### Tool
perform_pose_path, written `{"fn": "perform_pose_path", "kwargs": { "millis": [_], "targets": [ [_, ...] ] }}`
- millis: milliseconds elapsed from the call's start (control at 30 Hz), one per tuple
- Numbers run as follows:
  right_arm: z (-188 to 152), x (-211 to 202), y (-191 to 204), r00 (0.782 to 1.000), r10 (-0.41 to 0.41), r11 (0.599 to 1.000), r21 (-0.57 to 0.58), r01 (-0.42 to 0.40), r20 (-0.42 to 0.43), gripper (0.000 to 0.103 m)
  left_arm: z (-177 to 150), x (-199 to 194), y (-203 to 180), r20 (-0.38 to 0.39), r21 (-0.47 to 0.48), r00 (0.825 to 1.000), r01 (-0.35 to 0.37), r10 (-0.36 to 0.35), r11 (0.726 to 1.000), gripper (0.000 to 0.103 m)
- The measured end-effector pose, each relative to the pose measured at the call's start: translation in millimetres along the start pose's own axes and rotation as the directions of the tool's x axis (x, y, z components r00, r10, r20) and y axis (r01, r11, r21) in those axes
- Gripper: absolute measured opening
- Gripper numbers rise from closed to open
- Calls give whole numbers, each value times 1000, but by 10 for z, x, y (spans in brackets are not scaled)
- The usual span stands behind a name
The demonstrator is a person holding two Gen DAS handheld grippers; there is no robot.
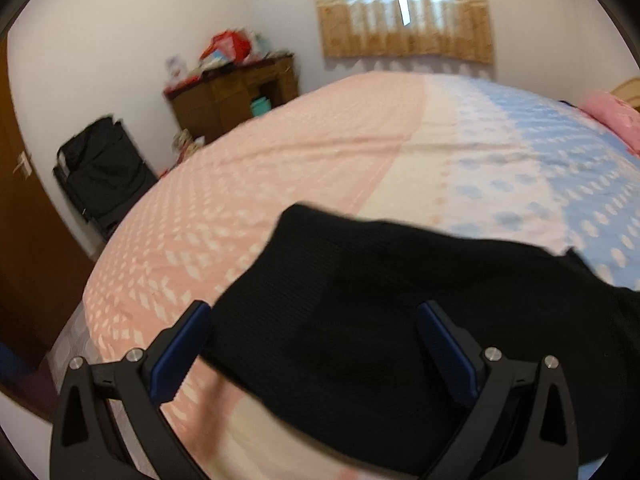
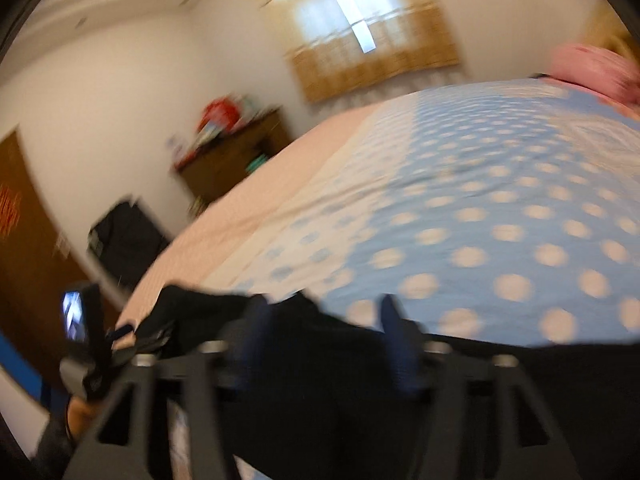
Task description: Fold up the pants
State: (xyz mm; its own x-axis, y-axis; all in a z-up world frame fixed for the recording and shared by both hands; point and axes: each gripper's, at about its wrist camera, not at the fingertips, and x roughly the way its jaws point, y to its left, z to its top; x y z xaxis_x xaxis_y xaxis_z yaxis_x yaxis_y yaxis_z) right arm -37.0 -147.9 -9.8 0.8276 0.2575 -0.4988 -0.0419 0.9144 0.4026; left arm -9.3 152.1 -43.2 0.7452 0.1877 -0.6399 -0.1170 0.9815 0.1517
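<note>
- The black pants (image 1: 360,312) lie folded on the bed (image 1: 280,168) near its front edge, long axis running left to right across both views.
- Left gripper (image 1: 316,344) released, jaws wide above the cloth.
- Right gripper (image 2: 326,336) also spread, gripping nothing; its view is blurred.
- Cabinet (image 1: 236,96) and black bag (image 1: 104,168) stand well apart by the wall.

Left gripper (image 1: 316,316) jaws spread wide, blue pads clear of the black pants (image 1: 380,312), which lie folded on the bed (image 1: 280,152) between and beyond the fingers. Bedspread is pink on the left, cream down the middle, blue on the right. Background: brown cabinet (image 1: 236,96) with clutter on top, black bag (image 1: 104,168) by the wall, curtained window (image 1: 404,8).
</note>
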Motion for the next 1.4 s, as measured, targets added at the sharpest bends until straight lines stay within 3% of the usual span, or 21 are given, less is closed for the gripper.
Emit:
{"fn": "perform_pose_path", "kwargs": {
  "millis": [200, 367, 467, 500, 633, 667, 800, 833, 1000, 1067, 1167, 1200, 1267, 1333, 1400],
  "targets": [
    [-17, -513, -465, 987, -159, 986, 50, 158, 33, 64, 59, -311, -336, 49, 43, 988, 145, -147, 989, 103],
    [-48, -1094, -975, 951, -302, 950, 101, 294, 67, 64, 60, -447, -619, -9, 49, 959, 284, -284, 958, 103],
    [-75, -1650, -1440, 889, -446, 889, 170, 426, 101, 64, 39, -557, -775, -11, 81, 948, 316, -317, 945, 103],
    [-99, -1858, -1620, 857, -504, 855, 206, 477, 105, 64, 39, -590, -847, -7, 100, 948, 316, -317, 943, 103],
    [-353, -2695, -2447, 708, -706, 656, 416, 630, 41, 64, 19, -661, -1044, -8, 124, 943, 331, -333, 935, 103],
    [-440, -2850, -2602, 679, -734, 608, 460, 647, 14, 64, 25, -660, -1078, -14, 123, 941, 337, -338, 934, 103],
    [-757, -3181, -3022, 627, -778, 488, 584, 649, -46, 64, 48, -655, -1229, -30, 132, 939, 343, -342, 930, 103],
    [-791, -3189, -3073, 629, -775, 481, 592, 647, -57, 64, 44, -666, -1263, -29, 138, 941, 339, -338, 931, 103],
    [-776, -2814, -3130, 676, -729, 535, 528, 659, -105, 64, 31, -663, -1294, -35, 149, 947, 320, -318, 936, 103],
    [-730, -2775, -3108, 674, -733, 548, 510, 663, -89, 64, 24, -638, -1285, -43, 140, 949, 315, -312, 939, 103],
    [-700, -2667, -3108, 697, -710, 580, 479, 659, -100, 63, 12, -610, -1274, -55, 127, 949, 314, -309, 941, 103],
    [-674, -2643, -3080, 690, -716, 583, 453, 674, -104, 63, 11, -609, -1273, -58, 126, 949, 315, -310, 941, 103],
    [-625, -2561, -3064, 737, -667, 629, 447, 636, -111, 59, 9, -630, -1265, -52, 127, 949, 314, -310, 941, 103],
    [-576, -2464, -2996, 717, -685, 628, 394, 671, -130, 55, 10, -628, -1266, -49, 129, 950, 313, -309, 941, 103],
    [-549, -2394, -3005, 699, -698, 619, 359, 698, -157, 34, 11, -630, -1265, -48, 129, 950, 312, -309, 941, 103]
  ]
}}
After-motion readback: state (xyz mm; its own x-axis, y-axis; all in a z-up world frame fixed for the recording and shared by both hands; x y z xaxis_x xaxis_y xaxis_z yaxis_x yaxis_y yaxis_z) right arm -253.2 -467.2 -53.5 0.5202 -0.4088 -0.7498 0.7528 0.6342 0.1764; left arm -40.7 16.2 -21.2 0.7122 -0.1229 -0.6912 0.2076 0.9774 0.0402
